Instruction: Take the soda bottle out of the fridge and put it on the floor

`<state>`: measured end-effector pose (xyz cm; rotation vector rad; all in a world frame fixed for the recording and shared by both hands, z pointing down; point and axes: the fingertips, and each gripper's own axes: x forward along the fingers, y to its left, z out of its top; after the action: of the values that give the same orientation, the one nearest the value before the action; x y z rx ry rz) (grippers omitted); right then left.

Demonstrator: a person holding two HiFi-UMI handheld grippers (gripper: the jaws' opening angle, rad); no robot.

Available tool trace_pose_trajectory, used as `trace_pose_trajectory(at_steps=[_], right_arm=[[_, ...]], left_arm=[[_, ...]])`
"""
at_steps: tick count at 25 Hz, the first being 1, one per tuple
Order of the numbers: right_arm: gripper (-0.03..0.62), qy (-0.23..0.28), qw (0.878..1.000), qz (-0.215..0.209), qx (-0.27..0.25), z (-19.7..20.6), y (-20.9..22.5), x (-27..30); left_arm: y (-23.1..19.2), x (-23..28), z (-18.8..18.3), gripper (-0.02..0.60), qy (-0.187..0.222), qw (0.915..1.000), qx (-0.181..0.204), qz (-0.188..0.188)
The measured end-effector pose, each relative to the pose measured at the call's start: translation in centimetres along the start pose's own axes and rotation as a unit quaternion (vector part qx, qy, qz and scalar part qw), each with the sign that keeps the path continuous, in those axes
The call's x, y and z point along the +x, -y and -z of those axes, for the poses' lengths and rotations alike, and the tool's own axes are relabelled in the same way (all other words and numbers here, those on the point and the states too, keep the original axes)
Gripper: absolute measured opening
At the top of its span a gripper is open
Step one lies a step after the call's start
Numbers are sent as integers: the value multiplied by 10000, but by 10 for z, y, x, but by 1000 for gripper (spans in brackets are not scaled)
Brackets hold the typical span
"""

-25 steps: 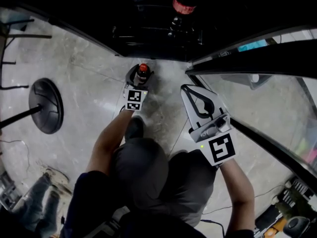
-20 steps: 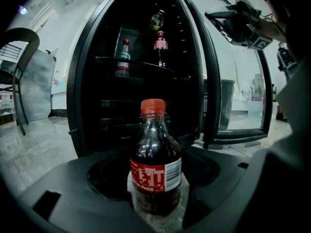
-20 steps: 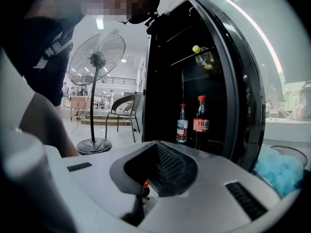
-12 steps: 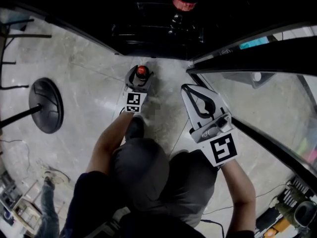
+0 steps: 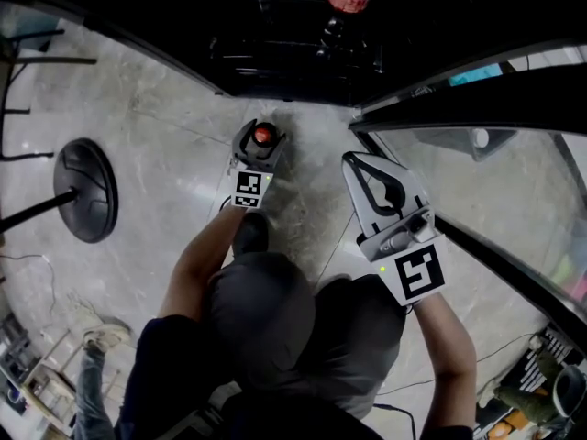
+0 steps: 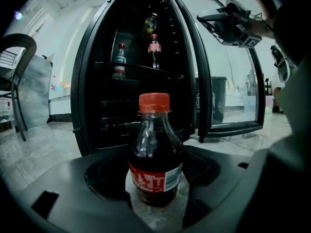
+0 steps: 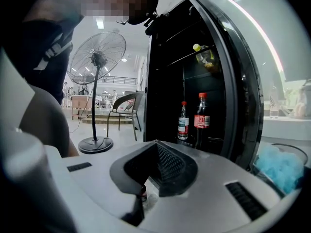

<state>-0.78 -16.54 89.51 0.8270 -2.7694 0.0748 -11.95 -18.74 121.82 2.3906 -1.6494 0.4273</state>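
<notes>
Head view: the pale stone floor (image 5: 165, 108) fills most of the frame. The dark open fridge (image 5: 293, 53) runs along the top, and its glass door (image 5: 477, 108) is swung out to the right. The person's grey trousers (image 5: 275, 328) take up the lower middle.

The bare left forearm (image 5: 197, 264) reaches forward and down toward the foot of the fridge. The right forearm (image 5: 449, 337) is bent and raised closer to the camera, beside the door's edge. A round black fan base (image 5: 84, 191) sits well off to the left.

The right gripper (image 5: 356, 160) points at the fridge. Its jaws are brought together at the tips and there is nothing between them.

The left gripper (image 5: 263, 124) is held low near the fridge's foot, with its marker cube facing the camera. Its jaws are parted in a ring around the soda bottle (image 6: 155, 164). The bottle stands upright on the floor just in front of the fridge. In the left gripper view a sliver of floor shows on each side of the bottle's base, so the jaws seem not to be pressing it.

The bottle holds dark soda and has a red label and an orange-red cap (image 6: 154, 102). Two more bottles (image 6: 119, 62) stand on a shelf inside the fridge.
</notes>
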Motion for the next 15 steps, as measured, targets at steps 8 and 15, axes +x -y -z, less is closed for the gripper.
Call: trace_pose_trajectory(at_steps=[8, 15], right_arm=[[18, -3, 10000, 3, -43, 3, 1, -3], [18, -35, 10000, -1, -11, 6, 2, -4]], left_arm=[[1, -2, 0, 316, -5, 9999, 122, -33], [0, -7, -8, 316, 51, 9999, 134, -23]])
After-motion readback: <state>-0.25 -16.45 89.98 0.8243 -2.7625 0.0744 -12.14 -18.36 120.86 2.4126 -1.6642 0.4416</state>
